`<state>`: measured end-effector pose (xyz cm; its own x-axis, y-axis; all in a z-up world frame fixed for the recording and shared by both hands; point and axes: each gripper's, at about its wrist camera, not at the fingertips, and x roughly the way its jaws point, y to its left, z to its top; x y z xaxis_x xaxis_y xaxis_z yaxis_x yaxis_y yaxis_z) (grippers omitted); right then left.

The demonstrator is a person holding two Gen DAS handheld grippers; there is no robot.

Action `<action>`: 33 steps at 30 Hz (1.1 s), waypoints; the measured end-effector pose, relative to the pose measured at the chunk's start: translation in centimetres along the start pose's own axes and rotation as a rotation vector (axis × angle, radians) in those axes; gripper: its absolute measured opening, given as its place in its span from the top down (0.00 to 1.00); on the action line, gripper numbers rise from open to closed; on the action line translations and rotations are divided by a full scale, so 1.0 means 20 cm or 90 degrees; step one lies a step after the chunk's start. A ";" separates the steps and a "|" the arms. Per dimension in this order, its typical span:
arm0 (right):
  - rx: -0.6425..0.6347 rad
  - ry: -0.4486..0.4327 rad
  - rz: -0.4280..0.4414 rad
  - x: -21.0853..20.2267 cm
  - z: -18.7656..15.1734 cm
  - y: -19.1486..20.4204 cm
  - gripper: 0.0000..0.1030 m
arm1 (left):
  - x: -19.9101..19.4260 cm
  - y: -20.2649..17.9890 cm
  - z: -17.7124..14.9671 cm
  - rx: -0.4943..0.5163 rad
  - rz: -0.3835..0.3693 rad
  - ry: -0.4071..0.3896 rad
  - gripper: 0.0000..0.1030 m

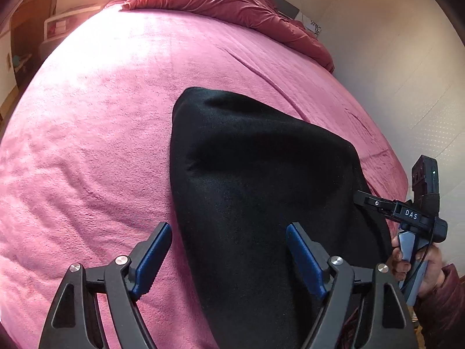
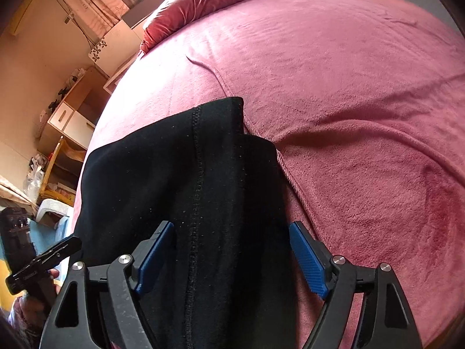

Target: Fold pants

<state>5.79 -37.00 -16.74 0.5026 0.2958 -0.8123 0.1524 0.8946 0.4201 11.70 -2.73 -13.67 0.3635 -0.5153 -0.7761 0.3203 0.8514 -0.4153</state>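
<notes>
The left gripper (image 1: 229, 250) stands with its blue-padded fingers (image 1: 154, 257) spread wide, holding nothing: one pad hangs over bare blanket and the other over black cloth, so the near left edge of the pants (image 1: 255, 180) runs up between them. The right gripper (image 2: 232, 253) is likewise spread apart and empty, its fingers (image 2: 308, 258) straddling the garment where a stitched seam runs straight down the middle of the view; whether any pad brushes the fabric cannot be told. From the left wrist view the right gripper's tips reach to the right-hand edge of the cloth, with the person's hand on its handle at the bed's side. The pants lie near the foot of the bed on a pink fleece blanket (image 1: 101, 116), already doubled into a thick, narrow stack: in the right wrist view the far end shows a hemmed band lying over a second layer stepped slightly to one side. This placement, one tool at each side of the near end, looks like a setup for pinching both corners at once and carrying them over toward the far end; that is a judgement, as no grip is made. Beyond, a crumpled red duvet (image 1: 232, 3) is heaped at the head of the bed, well apart from the pants, leaving room for the fold.
</notes>
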 end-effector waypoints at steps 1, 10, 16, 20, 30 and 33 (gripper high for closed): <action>0.010 0.010 0.017 0.02 0.00 -0.02 0.21 | 0.02 0.01 0.01 -0.014 -0.013 0.008 0.22; 0.059 0.035 0.121 0.08 -0.02 -0.13 0.46 | 0.11 0.11 0.00 -0.083 -0.120 0.055 0.45; 0.030 0.022 0.143 -0.03 -0.01 -0.02 0.58 | -0.08 0.10 -0.02 -0.072 -0.180 0.011 0.60; -0.017 0.013 0.166 -0.07 0.06 0.16 0.59 | -0.22 0.13 0.01 -0.062 -0.178 -0.028 0.61; -0.082 0.020 0.221 0.25 0.43 0.67 0.59 | -0.46 0.49 0.27 -0.096 -0.096 -0.111 0.61; -0.083 0.039 0.218 0.40 0.52 0.78 0.59 | -0.47 0.62 0.35 -0.103 -0.054 -0.111 0.60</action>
<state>21.00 -24.07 -12.55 0.4539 0.6013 -0.6576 -0.1273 0.7742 0.6201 18.43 11.91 -8.23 0.4915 -0.5822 -0.6477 0.2167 0.8021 -0.5565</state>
